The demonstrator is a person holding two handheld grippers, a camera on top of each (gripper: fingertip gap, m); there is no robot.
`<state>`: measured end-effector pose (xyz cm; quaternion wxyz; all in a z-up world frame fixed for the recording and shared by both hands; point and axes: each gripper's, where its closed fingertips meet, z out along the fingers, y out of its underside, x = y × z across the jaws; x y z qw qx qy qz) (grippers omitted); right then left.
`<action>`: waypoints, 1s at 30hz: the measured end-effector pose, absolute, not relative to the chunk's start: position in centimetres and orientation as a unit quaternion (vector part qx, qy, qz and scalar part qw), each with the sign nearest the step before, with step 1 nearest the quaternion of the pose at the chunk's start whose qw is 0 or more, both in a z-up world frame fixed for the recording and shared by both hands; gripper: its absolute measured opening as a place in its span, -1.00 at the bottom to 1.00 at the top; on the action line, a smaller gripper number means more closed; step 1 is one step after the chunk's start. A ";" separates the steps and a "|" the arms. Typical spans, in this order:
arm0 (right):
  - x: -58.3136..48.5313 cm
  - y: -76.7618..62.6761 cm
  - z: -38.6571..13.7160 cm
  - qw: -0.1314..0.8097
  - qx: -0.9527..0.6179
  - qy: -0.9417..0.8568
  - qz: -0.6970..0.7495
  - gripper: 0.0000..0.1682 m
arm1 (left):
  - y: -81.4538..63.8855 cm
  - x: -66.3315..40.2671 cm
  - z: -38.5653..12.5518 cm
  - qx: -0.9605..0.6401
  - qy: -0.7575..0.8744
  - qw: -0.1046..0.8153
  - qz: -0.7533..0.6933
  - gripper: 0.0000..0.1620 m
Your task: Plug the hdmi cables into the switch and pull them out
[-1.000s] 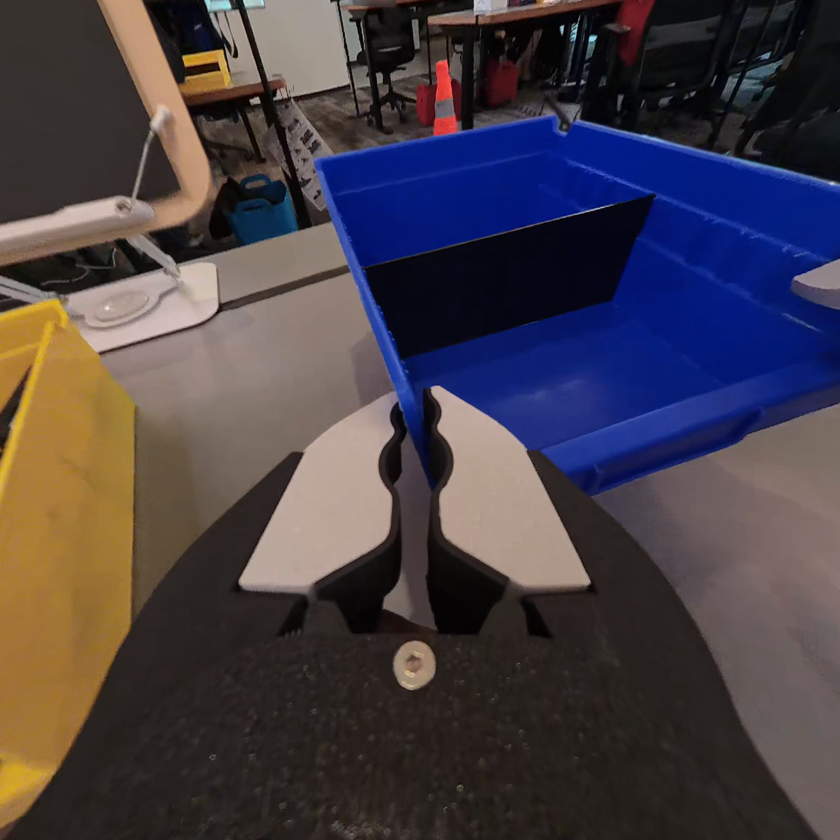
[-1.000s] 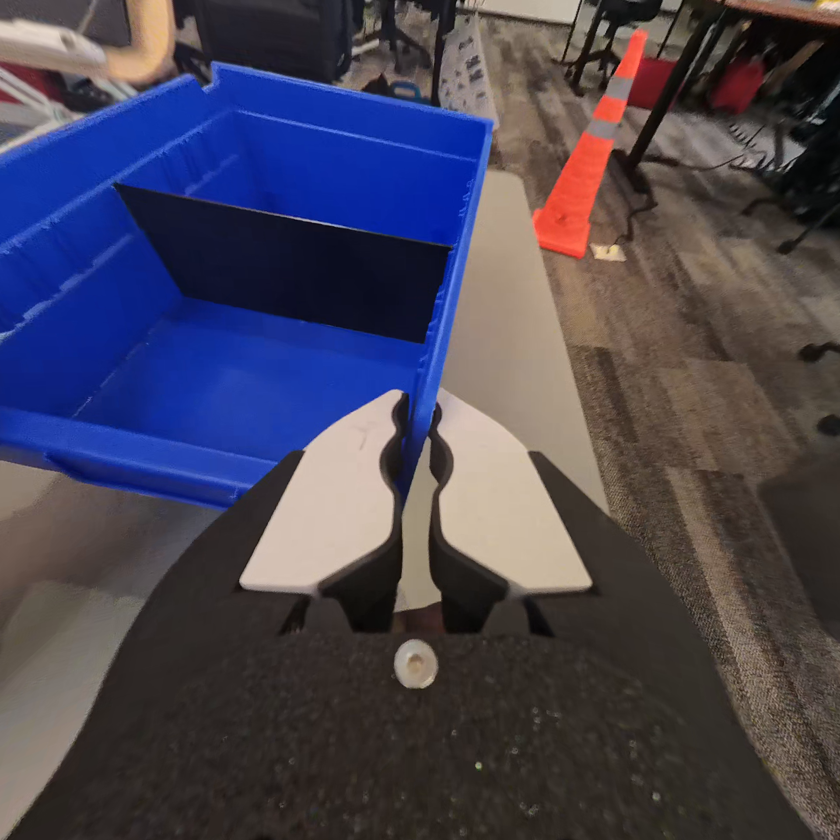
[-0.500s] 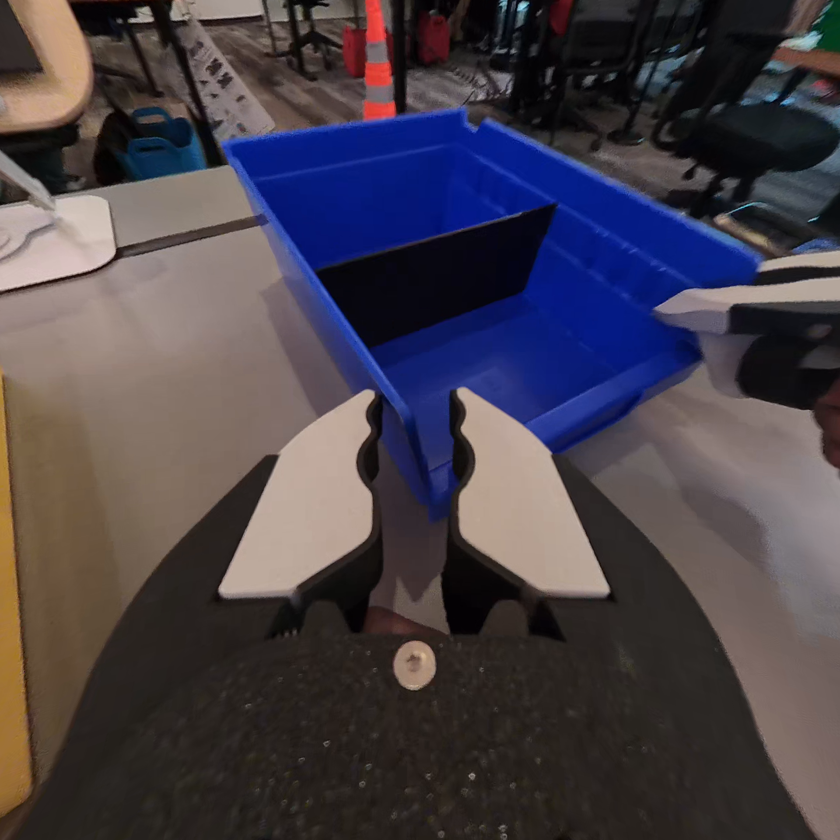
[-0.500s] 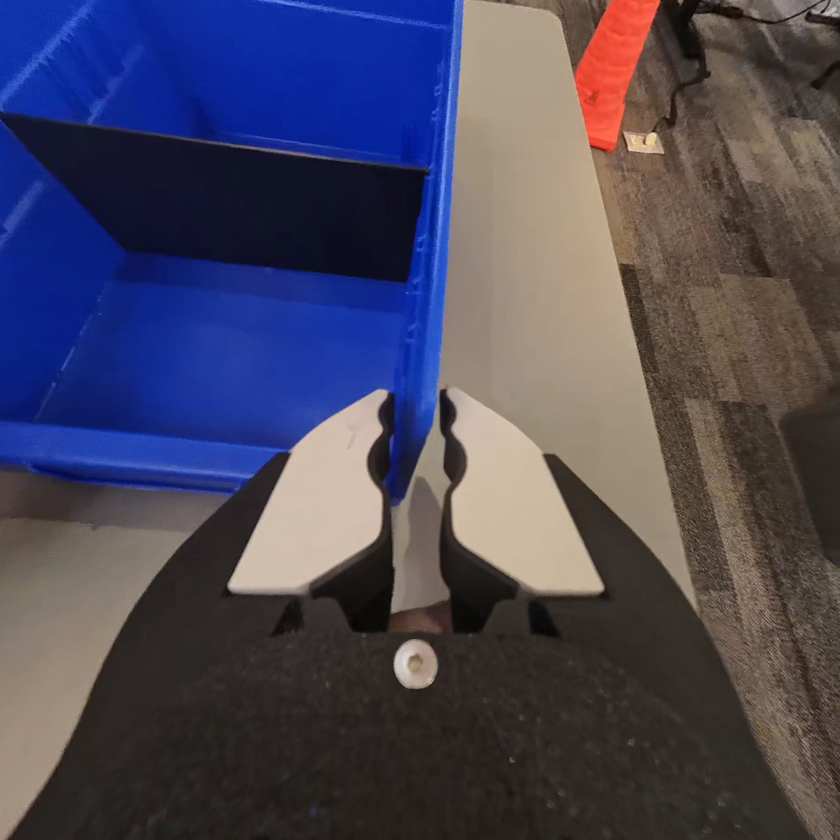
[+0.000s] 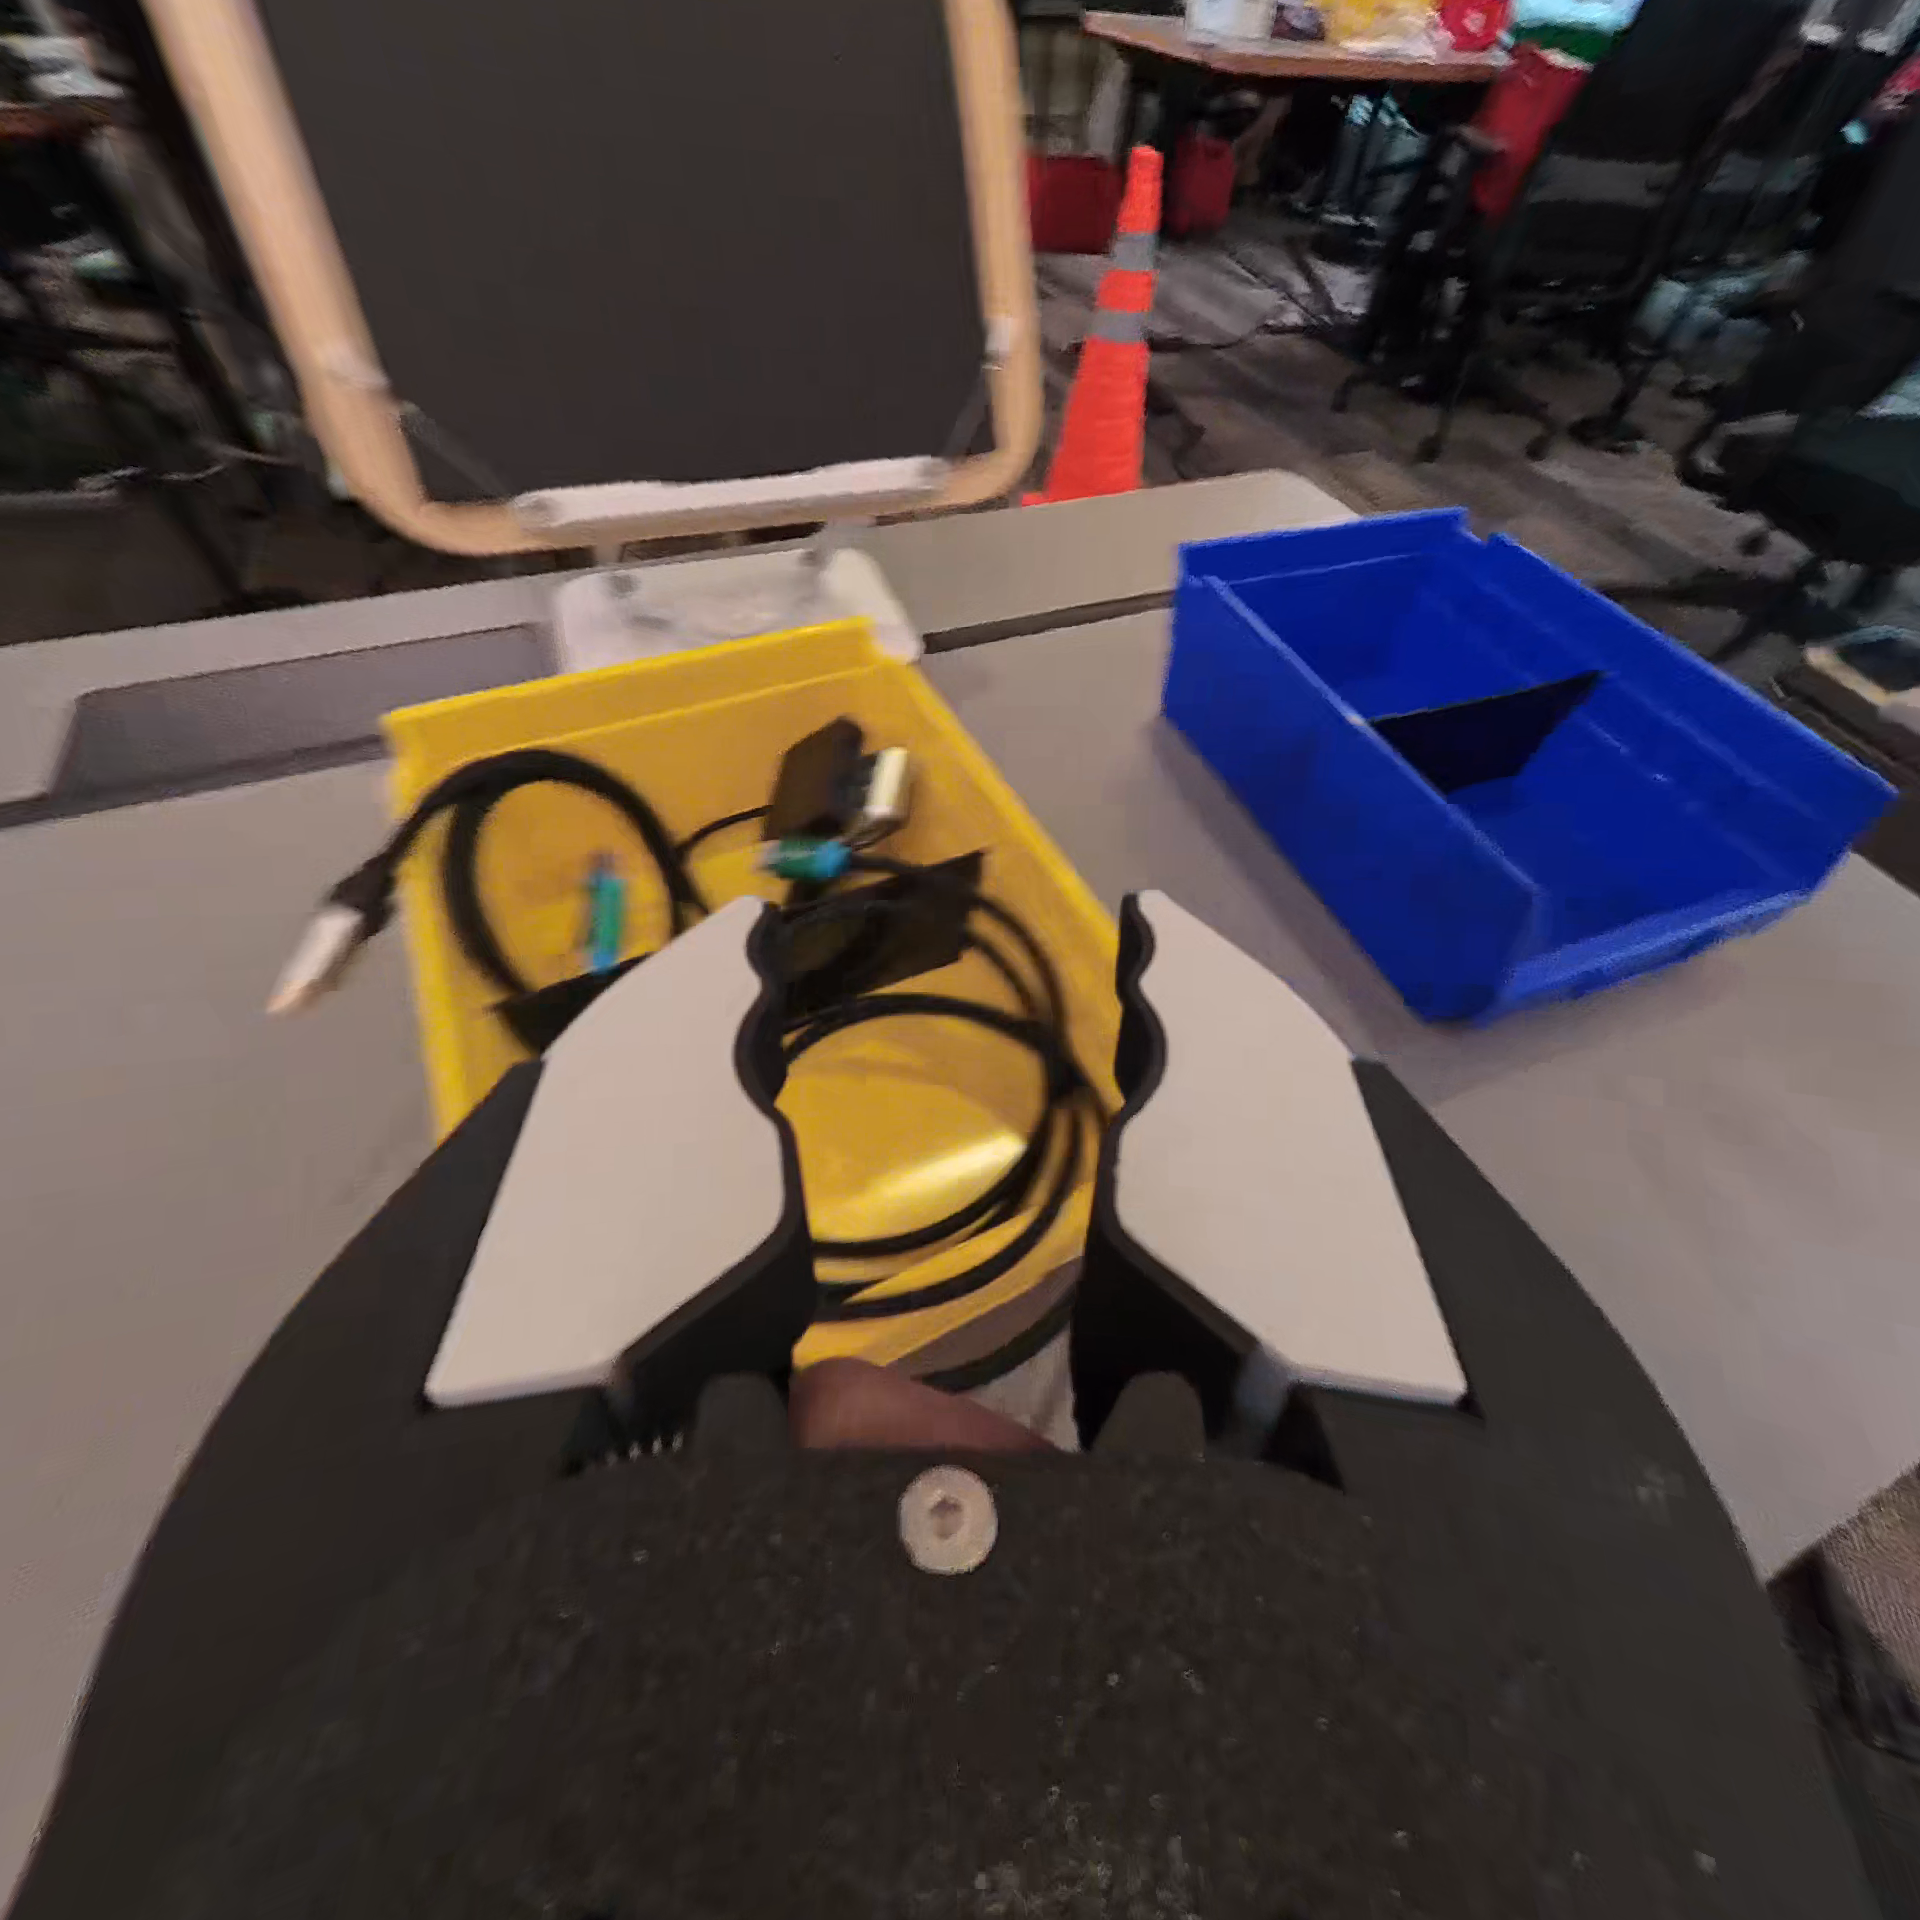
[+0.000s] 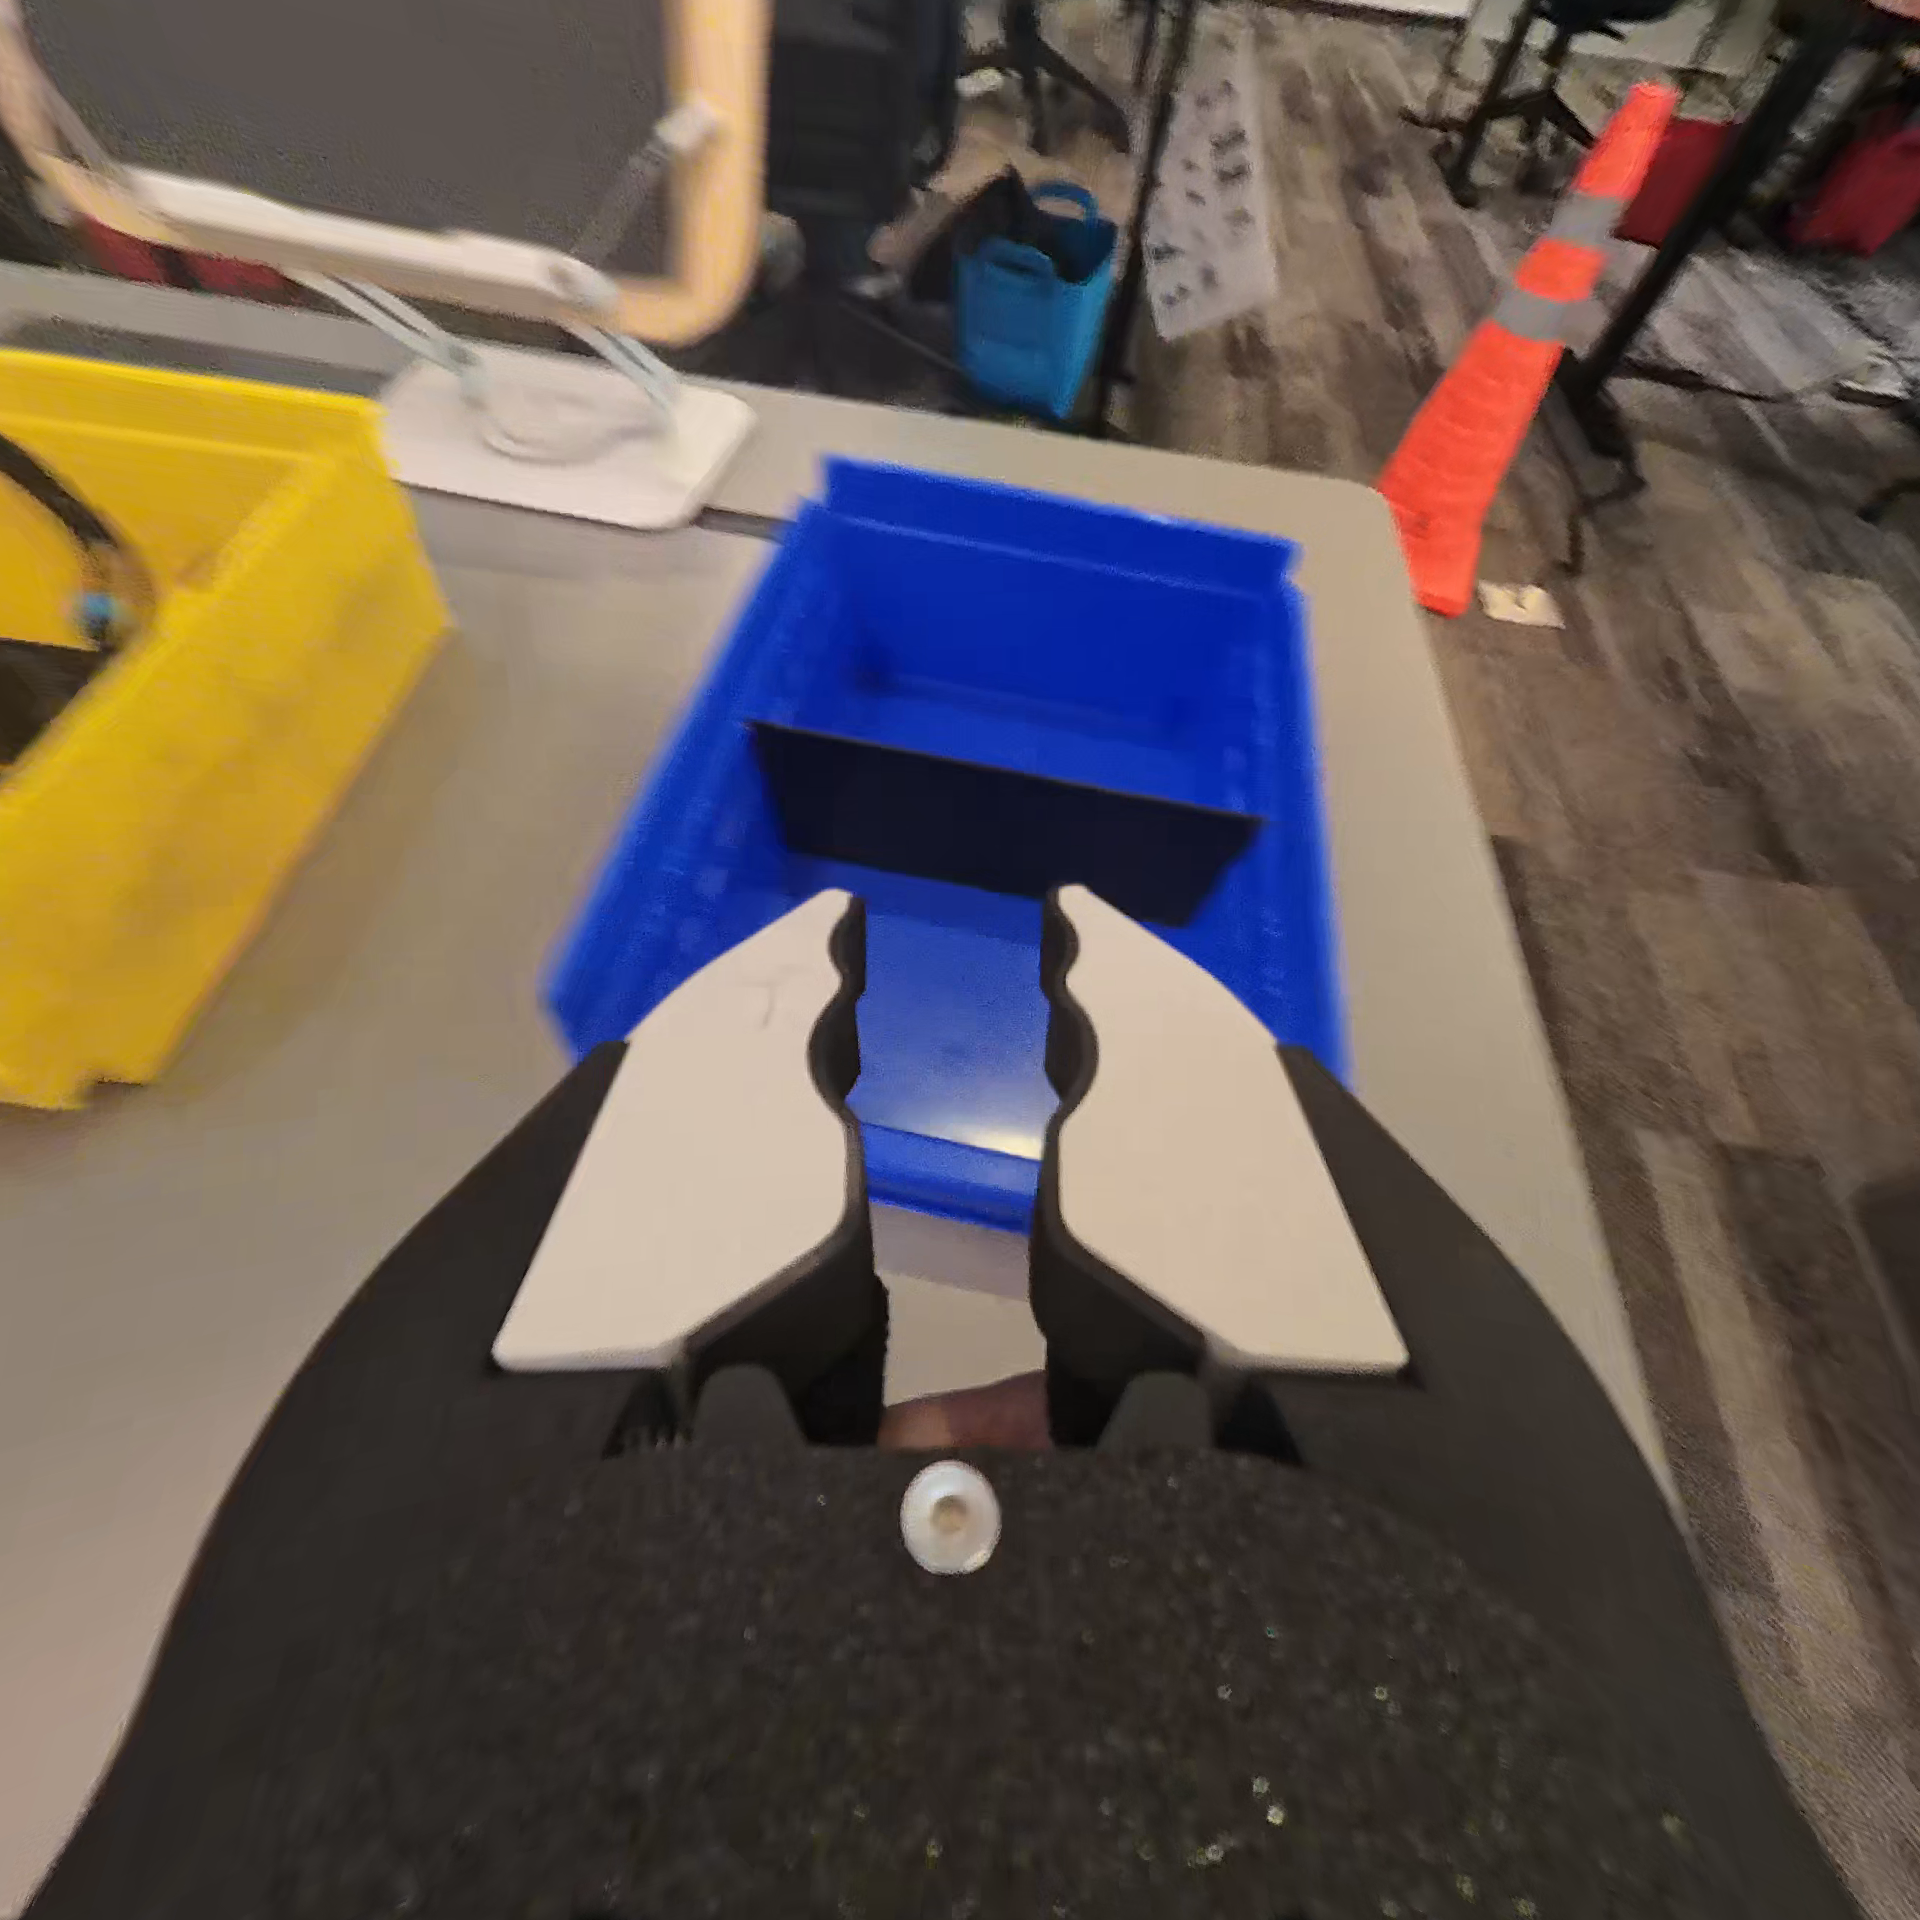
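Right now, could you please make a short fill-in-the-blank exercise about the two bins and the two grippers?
1. The black cables lie coiled inside the ______ bin.
2. A black divider stands across the inside of the ______ bin.
3. The left gripper is ______ and holds nothing.
4. One cable's silver plug hangs over the bin's ______ wall, above the table.

Missing words: yellow; blue; open; left

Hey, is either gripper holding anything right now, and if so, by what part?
Nothing is held. The left gripper is open above the yellow bin of cables; the right gripper is open over the blue bin.
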<state>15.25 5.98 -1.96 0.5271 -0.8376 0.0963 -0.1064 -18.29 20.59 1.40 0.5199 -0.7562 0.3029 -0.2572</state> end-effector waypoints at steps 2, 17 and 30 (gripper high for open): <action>10.8 7.8 -0.9 0.544 -0.833 0.069 -0.075 -0.58 | 22.0 -22.9 0.8 -0.759 0.259 0.534 -0.268 -0.25; -10.5 17.4 -12.0 0.547 -0.836 0.041 0.000 -0.31 | 24.2 -26.8 -11.3 -0.795 0.251 0.509 -0.214 -0.35; -10.5 19.0 -11.6 0.535 -0.828 0.105 -0.130 -0.95 | 26.8 -28.9 -12.4 -0.819 0.257 0.499 -0.120 -0.96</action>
